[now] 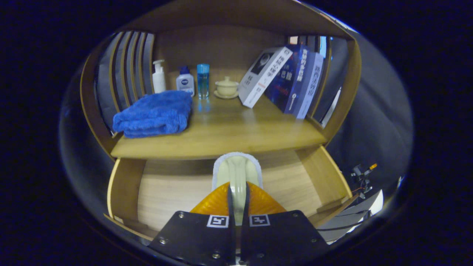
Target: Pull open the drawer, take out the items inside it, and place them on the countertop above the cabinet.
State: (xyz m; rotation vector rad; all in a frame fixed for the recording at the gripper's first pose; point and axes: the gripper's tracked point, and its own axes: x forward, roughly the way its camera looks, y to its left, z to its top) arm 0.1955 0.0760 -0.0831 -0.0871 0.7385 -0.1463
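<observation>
Pinched between the nearly closed fingers of the gripper (237,199) is a cream brush (237,173) with a white fuzzy edge, held above the open drawer (166,192). Beyond the fingers lies the countertop (229,133). On it, far left of the fingers, sits a folded blue towel (155,113), then a white pump bottle (159,77), a lotion bottle (185,81), a blue bottle (203,79), a lidded cup (226,87), and leaning books (284,79) to the right.
</observation>
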